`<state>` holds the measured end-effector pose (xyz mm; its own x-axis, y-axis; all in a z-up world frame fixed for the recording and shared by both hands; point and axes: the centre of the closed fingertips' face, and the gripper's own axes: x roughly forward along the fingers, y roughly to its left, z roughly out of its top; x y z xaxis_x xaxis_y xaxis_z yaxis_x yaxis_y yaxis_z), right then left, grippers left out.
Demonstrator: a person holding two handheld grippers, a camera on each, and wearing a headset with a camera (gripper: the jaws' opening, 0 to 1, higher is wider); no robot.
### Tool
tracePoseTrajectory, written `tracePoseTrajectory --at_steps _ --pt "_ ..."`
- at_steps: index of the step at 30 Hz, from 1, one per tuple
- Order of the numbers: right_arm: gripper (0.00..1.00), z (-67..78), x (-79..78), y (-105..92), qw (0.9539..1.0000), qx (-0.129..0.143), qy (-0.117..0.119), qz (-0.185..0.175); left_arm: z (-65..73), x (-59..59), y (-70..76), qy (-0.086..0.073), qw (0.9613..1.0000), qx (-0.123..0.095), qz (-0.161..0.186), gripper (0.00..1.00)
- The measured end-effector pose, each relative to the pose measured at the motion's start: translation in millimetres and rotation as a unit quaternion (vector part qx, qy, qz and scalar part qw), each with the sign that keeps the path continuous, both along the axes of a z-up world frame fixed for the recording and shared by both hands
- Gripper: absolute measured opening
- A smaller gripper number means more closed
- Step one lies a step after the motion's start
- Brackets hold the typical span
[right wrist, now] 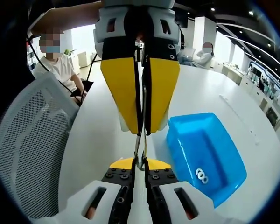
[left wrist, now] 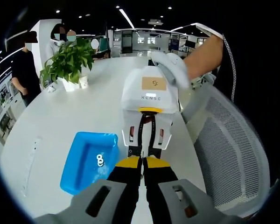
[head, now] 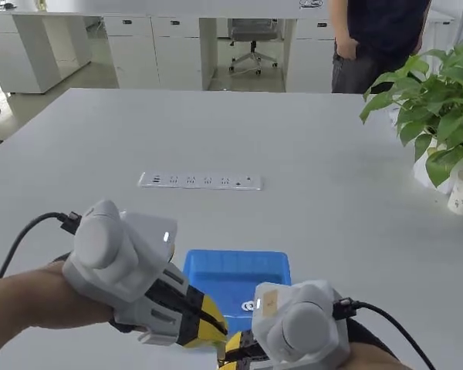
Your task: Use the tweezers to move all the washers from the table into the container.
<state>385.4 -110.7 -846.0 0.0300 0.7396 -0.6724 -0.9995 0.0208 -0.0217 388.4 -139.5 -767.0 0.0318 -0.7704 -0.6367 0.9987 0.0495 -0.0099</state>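
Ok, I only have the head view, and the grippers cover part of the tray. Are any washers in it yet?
Observer: Yes, two washers lie close together on the floor of the blue container.
Operator: And where are the tweezers?
Observer: The tweezers are pinched between the yellow jaws of the left gripper, which are shut on them.
Operator: What is the right gripper doing?
Observer: The right gripper faces the left one tip to tip, and its jaws look closed on the other end of the tweezers.
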Motion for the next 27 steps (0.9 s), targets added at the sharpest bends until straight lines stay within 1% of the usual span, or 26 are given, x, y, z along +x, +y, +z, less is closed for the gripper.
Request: tracePoseTrajectory --at_steps 7,12,14,16,27 --pt "0.09 10.1 3.3 -1.6 1.0 0.006 -0.002 -0.004 10.1 2.4 -0.5 -0.004 1.0 -0.003 -0.001 0.05" --pt "0.09 18.6 6.1 -1.6 0.9999 0.007 -0.008 -0.003 18.1 5.1 -0.9 -0.01 0.9999 -0.004 -0.002 0.05" --pt "0.09 23.0 8.4 -1.7 0.9999 0.009 -0.012 -0.002 22.6 6.6 -1.3 -0.012 0.9999 -0.006 -0.001 0.05" --pt "0.09 27.3 11.6 -1.9 0.9998 0.014 -0.011 -0.006 27.1 9.1 -1.7 -0.018 0.9998 -0.007 0.001 0.05" --pt "0.09 43.3 21.2 -3.3 0.9995 0.019 -0.023 -0.007 42.3 17.9 -3.1 -0.029 0.9995 -0.01 -0.002 0.05"
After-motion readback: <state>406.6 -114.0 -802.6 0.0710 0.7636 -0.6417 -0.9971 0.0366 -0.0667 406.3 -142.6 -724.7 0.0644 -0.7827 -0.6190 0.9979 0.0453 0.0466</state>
